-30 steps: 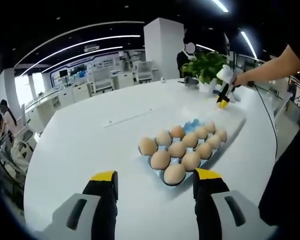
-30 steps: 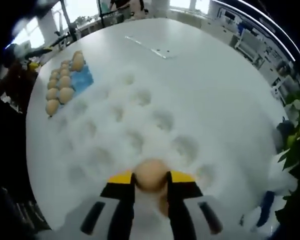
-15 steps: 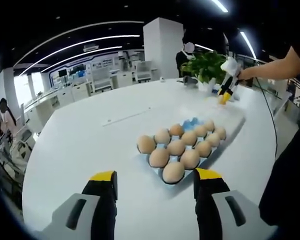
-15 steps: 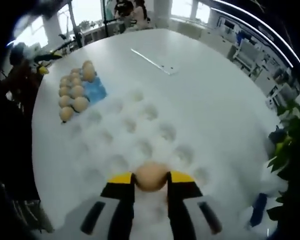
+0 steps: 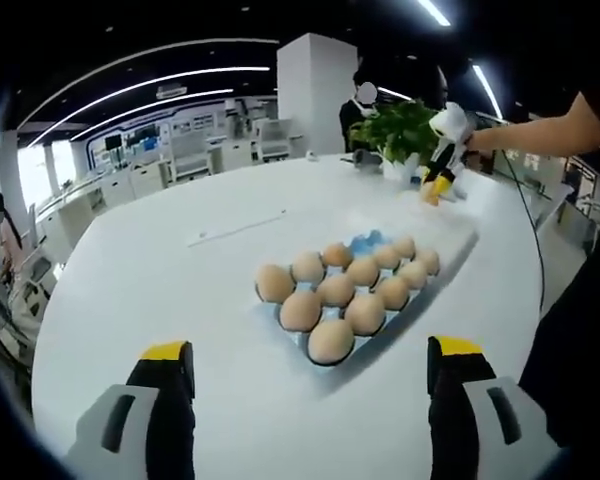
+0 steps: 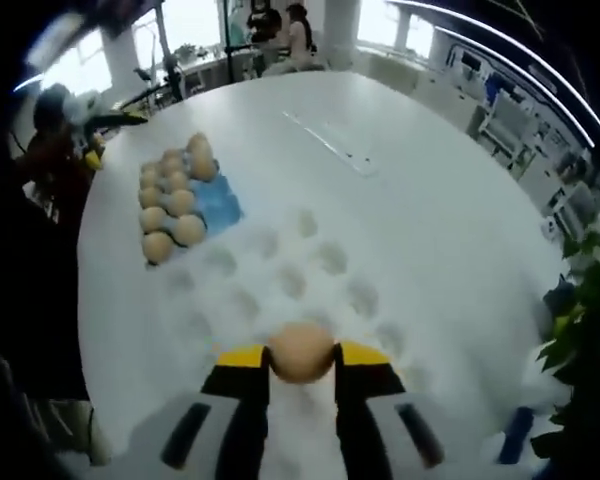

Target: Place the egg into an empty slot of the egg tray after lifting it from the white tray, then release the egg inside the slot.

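An egg (image 6: 300, 352) is clamped between the yellow-tipped jaws of the right gripper (image 6: 300, 358), held above the white tray (image 6: 280, 285) with its hollow slots. Beyond it, the blue egg tray (image 6: 218, 205) is seen, partly filled. The left gripper (image 5: 310, 362) is spread wide over the table (image 5: 150, 280), near that egg tray (image 5: 372, 243).

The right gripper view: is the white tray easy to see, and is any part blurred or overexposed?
Right gripper view: the white tray nearly merges with the white table, only soft shadows marking its slots; the upper-left edge is smeared. Left gripper view: the egg tray is sharp, and the ceiling lights bend.
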`<state>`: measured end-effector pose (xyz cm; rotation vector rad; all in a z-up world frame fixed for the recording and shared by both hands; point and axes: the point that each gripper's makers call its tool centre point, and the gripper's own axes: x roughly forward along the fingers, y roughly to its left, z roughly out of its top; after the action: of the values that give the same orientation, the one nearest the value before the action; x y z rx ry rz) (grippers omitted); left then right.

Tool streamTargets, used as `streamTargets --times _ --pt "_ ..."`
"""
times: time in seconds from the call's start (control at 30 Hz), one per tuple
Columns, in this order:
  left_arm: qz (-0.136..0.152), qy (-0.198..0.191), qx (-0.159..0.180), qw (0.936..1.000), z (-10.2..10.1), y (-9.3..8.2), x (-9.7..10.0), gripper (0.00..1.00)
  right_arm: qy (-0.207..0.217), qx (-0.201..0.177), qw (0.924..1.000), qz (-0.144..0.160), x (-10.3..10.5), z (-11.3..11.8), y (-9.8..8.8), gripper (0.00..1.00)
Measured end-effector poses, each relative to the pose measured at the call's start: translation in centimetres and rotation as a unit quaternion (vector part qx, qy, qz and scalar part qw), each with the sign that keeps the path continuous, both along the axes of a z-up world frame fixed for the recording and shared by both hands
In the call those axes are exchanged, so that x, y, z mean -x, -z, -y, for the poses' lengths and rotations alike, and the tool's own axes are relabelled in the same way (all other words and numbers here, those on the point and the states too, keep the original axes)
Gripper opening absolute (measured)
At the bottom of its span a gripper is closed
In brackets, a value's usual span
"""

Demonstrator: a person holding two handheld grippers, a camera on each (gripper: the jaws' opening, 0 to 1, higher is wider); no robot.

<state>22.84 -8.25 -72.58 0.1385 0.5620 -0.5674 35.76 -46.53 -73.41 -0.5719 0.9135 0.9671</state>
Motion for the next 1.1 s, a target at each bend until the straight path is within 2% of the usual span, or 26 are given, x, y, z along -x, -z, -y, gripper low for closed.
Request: streamTargets --times 0.2,0.47,0.6,0.7,0.87,1.1 --pt "-0.003 -0.004 0.003 1.0000 -0.4 0.1 0.1 1.00 -0.028 -0.013 0.9995 0.005 0.1 -2.6 -0.8 0.24" --pt "0.001 -0.008 0.002 1.0000 -0.8 0.0 0.1 1.00 -0.066 -0.022 0.9976 0.003 0.5 -6.0 -0.8 0.24" --pt "0.000 -0.008 -0.001 1.0000 -0.9 0.2 0.1 1.00 -0.088 -0.031 0.9956 0.002 0.8 -8.2 -0.8 0.24" --pt "-0.001 -0.007 0.000 1.0000 -0.9 0.3 0.1 0.96 -0.101 -0.034 0.9943 0.000 0.9 -9.3 -0.8 0.25" --pt "0.005 -0.012 -0.002 0.9999 -1.2 0.2 -0.1 1.00 -0.127 -0.048 0.9908 -0.001 0.9 -12.2 -0.8 0.25" --pt "-0.001 -0.015 -0.003 0.9999 -1.3 0.3 0.3 0.98 -0.158 -0.057 0.9858 -0.002 1.2 -15.6 -0.3 0.25"
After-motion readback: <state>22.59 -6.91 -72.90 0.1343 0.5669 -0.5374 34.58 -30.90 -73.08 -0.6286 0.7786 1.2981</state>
